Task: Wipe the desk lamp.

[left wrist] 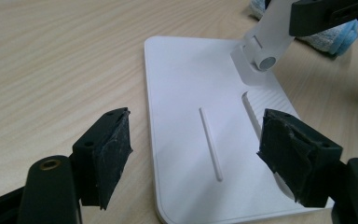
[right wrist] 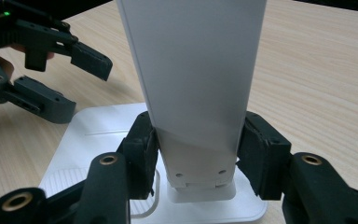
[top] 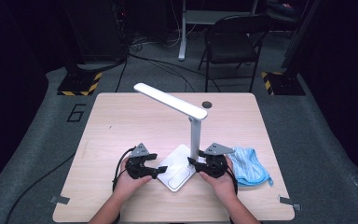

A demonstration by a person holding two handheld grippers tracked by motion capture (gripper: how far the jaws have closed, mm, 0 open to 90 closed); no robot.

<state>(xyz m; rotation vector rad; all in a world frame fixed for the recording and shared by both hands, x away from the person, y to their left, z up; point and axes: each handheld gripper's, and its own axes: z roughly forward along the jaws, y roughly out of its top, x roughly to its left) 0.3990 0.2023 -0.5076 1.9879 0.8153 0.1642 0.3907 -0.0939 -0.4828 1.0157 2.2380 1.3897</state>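
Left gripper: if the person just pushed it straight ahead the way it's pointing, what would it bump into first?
Most likely the lamp's flat white base. The left gripper points low across it with open jaws and nothing between them. Beyond stands the lamp post, held by the right gripper. Depth is hard to judge.

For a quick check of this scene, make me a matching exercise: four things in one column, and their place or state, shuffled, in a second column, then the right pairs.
Things:
1. left gripper
2. right gripper
3. blue cloth
4. lamp head

Places or states:
A. lies on the table, right of the lamp base
B. jaws open above the white lamp base, nothing between the pads
C. slants up and to the left from the top of the post
D. jaws on both sides of the lamp post, low, near its foot

Pairs: 1-B, 2-D, 3-A, 4-C
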